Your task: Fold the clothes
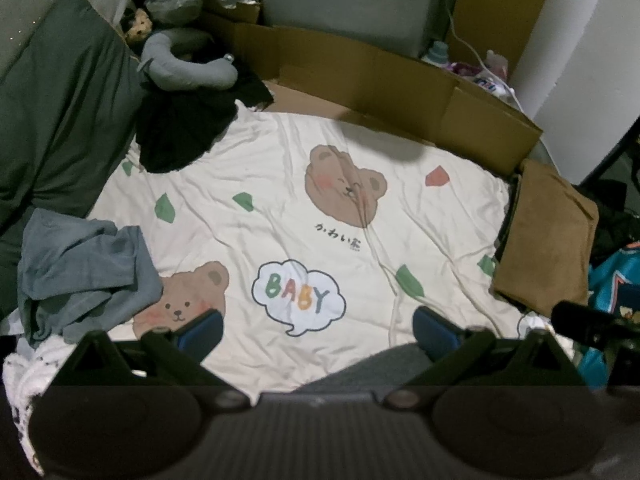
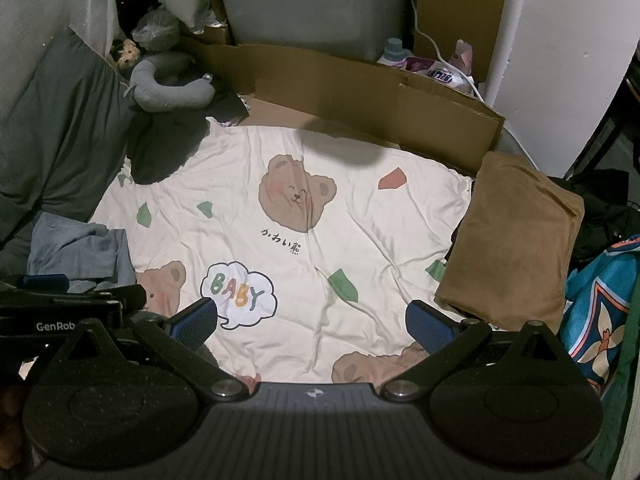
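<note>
Left gripper (image 1: 318, 334): jaws wide apart, empty, hovering over the bear-print sheet (image 1: 280, 208). Right gripper (image 2: 312, 322): jaws likewise spread wide, holding nothing. Crumpled grey-blue garment (image 1: 84, 272) lies on the sheet at 9 o'clock, near the left gripper. Folded brown garment (image 2: 516, 240) sits at 3 o'clock. Black garment (image 1: 180, 136) heaped at 11 o'clock.

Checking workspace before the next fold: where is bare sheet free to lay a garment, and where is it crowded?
The bear-print sheet is bare across its middle, between the crumpled blue-grey garment on the left and the folded brown cloth on the right, up to the cardboard box. The far-left corner is crowded: dark garment, grey plush.
</note>
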Tool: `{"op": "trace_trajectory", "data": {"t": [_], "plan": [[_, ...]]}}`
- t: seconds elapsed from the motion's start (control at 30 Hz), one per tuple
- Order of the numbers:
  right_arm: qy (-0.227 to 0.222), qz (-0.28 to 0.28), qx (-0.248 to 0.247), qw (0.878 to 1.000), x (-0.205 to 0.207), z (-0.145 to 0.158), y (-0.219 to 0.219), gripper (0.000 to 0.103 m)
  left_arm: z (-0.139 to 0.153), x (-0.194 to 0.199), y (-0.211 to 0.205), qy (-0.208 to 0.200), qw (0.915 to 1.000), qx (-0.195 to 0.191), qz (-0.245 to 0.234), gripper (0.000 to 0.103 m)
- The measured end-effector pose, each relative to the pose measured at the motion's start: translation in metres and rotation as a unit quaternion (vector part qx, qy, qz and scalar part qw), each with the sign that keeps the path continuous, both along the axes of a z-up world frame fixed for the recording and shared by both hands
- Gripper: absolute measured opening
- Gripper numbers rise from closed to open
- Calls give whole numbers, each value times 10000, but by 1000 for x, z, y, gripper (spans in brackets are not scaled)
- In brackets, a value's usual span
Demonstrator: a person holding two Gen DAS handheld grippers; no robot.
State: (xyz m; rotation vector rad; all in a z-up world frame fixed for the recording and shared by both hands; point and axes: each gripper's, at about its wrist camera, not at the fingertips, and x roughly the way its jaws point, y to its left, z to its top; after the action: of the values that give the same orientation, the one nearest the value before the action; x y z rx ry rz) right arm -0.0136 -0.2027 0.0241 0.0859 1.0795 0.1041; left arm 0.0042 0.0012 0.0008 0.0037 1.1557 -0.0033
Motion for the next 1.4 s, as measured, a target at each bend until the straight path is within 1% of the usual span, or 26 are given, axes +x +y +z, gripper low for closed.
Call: {"op": "trace_trajectory", "data": {"t": [0.23,0.7,0.83,0.97,1.2,1.3,1.4], "plan": [[-27,-24,-1,10000,-2,0,0,103,-2,0,1,3,10000,-33,5,102],[-10,-43,-165,9999,-1,1,7,103,-3,1,-3,14,10000,-48,27,102],[-21,-15,-308,9995,-1,2,10,103,-3,1,-2,3,10000,-59,14,102],[1,-3,-453,9990,0,2,12,103,0,-1,-4,-74,9999,-31,-105,100],[-119,27,-673,9977,-3,9,16,103,2,0,-1,-115,9994,-255,-212,100],[-245,-47,-704,9972,-4,15,14,103,5,1,-1,-205,9989,-322,-280,100],[-364,-84,-761,9964,-5,22,13,103,8,3,6,-271,9986,-392,-227,100]]}}
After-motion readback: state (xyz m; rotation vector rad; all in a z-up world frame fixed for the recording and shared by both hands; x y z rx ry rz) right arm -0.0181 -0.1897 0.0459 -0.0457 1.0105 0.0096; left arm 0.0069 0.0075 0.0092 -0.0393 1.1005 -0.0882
